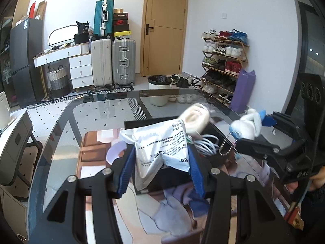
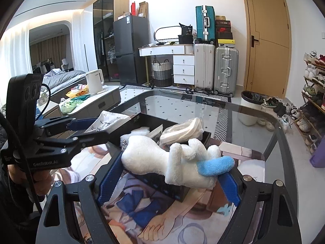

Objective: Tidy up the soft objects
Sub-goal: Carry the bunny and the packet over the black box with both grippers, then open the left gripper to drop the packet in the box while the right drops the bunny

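Left wrist view first: our left gripper [image 1: 162, 162] has its blue pads closed against a white plastic bag [image 1: 160, 144] printed with black text, held crumpled above the near end of a black box [image 1: 142, 123]. Just beyond the bag we see a coil of pale cable [image 1: 206, 145] inside the box and a wrapped cream-coloured bundle [image 1: 196, 121] at its far side. To the right, our right gripper [image 1: 268, 120] reaches in holding a white plush toy [image 1: 248, 125] with a bead chain [image 1: 226, 147] hanging from it.

From the right wrist view, the right gripper [image 2: 168, 174] has its fingers fairly wide apart, with the plush toy [image 2: 162, 158] lying between the blue pads, touching both, over the near edge of the box [image 2: 174, 191]. Its blue part [image 2: 216, 166] points right. The box sits on a printed mat [image 2: 142, 213] on a glass table [image 2: 254, 118]. Farther back stand suitcases [image 2: 225, 69], a brown door [image 2: 268, 40] and a shoe rack [image 2: 312, 85].
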The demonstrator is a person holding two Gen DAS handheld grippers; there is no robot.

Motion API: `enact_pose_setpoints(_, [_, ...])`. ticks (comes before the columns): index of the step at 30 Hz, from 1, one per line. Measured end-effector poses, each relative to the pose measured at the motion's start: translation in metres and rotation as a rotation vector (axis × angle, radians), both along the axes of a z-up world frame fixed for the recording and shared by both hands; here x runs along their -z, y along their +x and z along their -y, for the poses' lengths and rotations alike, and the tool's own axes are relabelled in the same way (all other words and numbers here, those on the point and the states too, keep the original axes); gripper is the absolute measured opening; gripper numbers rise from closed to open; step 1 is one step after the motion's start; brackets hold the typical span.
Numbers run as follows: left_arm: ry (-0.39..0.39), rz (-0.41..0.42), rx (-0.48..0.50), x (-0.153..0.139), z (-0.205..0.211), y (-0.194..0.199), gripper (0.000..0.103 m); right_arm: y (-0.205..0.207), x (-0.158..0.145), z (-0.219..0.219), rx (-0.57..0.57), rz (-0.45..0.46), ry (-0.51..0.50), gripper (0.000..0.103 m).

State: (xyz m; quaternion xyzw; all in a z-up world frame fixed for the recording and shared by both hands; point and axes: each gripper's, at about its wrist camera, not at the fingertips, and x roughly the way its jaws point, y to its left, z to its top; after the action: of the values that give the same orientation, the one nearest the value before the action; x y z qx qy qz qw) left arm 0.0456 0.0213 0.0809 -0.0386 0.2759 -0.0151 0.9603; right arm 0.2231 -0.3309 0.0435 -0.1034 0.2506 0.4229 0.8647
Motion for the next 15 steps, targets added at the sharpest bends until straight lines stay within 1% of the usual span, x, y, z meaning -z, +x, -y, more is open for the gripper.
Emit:
enact_pose_setpoints(6, [-0.011, -0.028, -0.018, 0.012, -0.009, 0.028, 0.05, 0.012, -0.005, -0.014, 0.011, 0.026, -0.011, 0.087])
enact_pose_setpoints(11, [-0.013, -0.053, -0.012, 0.021, -0.009, 0.047, 0.05, 0.021, -0.008, -0.029, 0.006, 0.044, -0.008, 0.087])
enact_pose_setpoints(15, [-0.003, -0.057, 0.002, 0.024, -0.007, 0.052, 0.054, 0.029, -0.009, -0.039, -0.005, 0.048, -0.014, 0.087])
